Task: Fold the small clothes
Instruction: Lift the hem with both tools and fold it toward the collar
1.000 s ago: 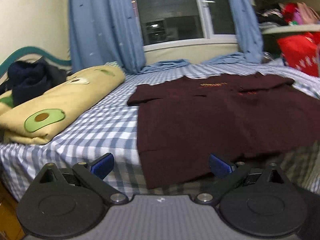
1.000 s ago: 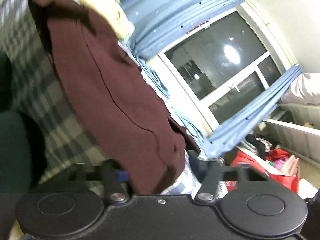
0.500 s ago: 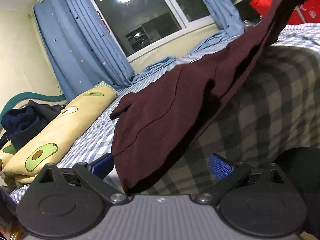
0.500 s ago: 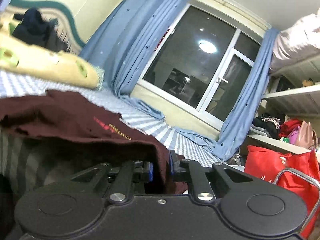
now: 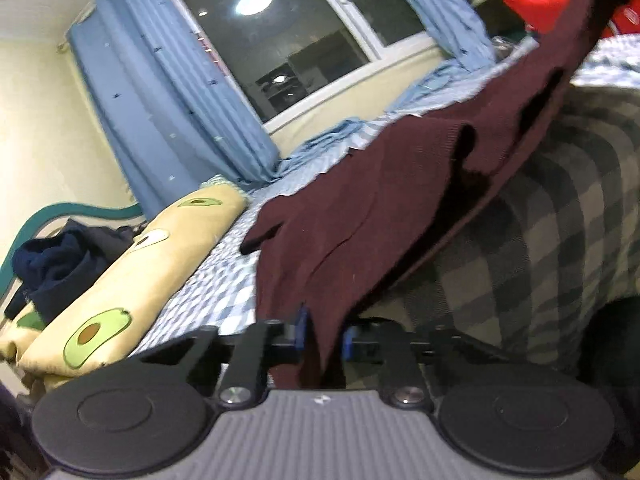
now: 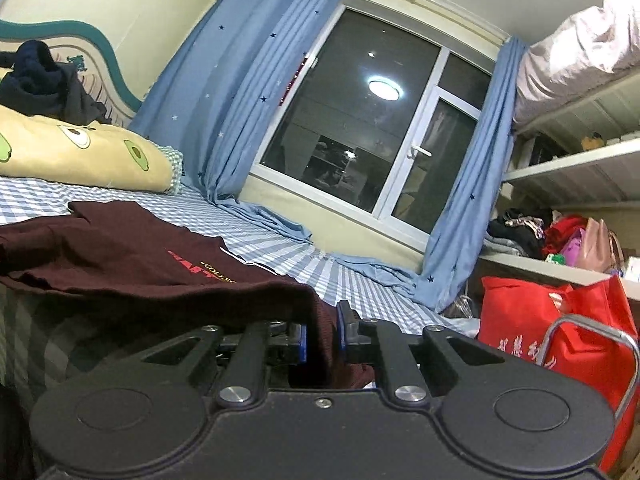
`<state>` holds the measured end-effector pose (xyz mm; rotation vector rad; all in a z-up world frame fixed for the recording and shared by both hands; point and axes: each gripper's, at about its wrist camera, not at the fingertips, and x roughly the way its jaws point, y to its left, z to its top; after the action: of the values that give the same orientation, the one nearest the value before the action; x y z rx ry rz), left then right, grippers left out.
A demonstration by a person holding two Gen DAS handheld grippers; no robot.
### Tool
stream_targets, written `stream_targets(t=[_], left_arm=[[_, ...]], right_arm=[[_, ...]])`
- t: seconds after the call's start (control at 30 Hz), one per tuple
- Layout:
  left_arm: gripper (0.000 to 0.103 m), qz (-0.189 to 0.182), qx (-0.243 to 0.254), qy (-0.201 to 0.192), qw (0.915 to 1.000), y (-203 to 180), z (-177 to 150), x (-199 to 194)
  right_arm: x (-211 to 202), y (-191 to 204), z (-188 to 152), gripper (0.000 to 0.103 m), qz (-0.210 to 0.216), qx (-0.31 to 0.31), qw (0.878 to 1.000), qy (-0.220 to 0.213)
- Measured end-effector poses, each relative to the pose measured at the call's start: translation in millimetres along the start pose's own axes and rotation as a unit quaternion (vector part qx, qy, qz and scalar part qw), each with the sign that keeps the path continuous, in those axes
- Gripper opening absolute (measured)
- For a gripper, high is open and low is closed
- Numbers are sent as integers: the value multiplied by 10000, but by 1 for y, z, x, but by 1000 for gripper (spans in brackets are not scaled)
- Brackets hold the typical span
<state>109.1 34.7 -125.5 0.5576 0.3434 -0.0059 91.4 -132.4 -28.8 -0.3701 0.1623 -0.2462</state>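
A dark maroon T-shirt [image 5: 380,208] with red and gold chest lettering lies on the blue checked bed sheet [image 5: 216,292]. My left gripper [image 5: 324,334] is shut on one near edge of the shirt, and the cloth rises from it toward the upper right. My right gripper [image 6: 322,338] is shut on another edge of the same shirt [image 6: 120,256], which spreads away to the left over the bed. Both held edges are lifted off the sheet [image 6: 320,272].
A yellow avocado-print pillow [image 5: 132,280] lies along the bed's left side, with dark blue clothes [image 5: 52,264] heaped behind it. Blue curtains [image 6: 248,92] frame the window [image 6: 368,128]. A red bag [image 6: 552,332] and cluttered shelves [image 6: 560,236] stand at the right.
My left gripper was open before the flat shirt; it has now shut on the shirt's edge. My right gripper has lifted its edge, raising the cloth off the bed.
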Motion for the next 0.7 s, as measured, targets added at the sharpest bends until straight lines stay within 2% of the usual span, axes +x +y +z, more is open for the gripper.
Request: stream_targets(t=[0.1,0.2,0.33,0.5,0.7], left_arm=[[3,168,-608,-265,9977,18,3,-10],[3,331,-1146,-642,9908,37,11,-25],[3,337,-1747,-1023,9787,59,24,-43],[3,373,-2004,-1545,9667,78,35,-78],[3,456,-2095,-2010,9559,96,46,-135]], right_arm=[[-6,2,-3,13,-28,28,10000,-37],[-16,6,-5,7,-76,17,9998,-190],[-31,5,-3,7,-220,30,9989,-425],[-61,-6,9,7,-492,4,9950,-870],[-114,-33,30,7,-516,226,9883,-1416]])
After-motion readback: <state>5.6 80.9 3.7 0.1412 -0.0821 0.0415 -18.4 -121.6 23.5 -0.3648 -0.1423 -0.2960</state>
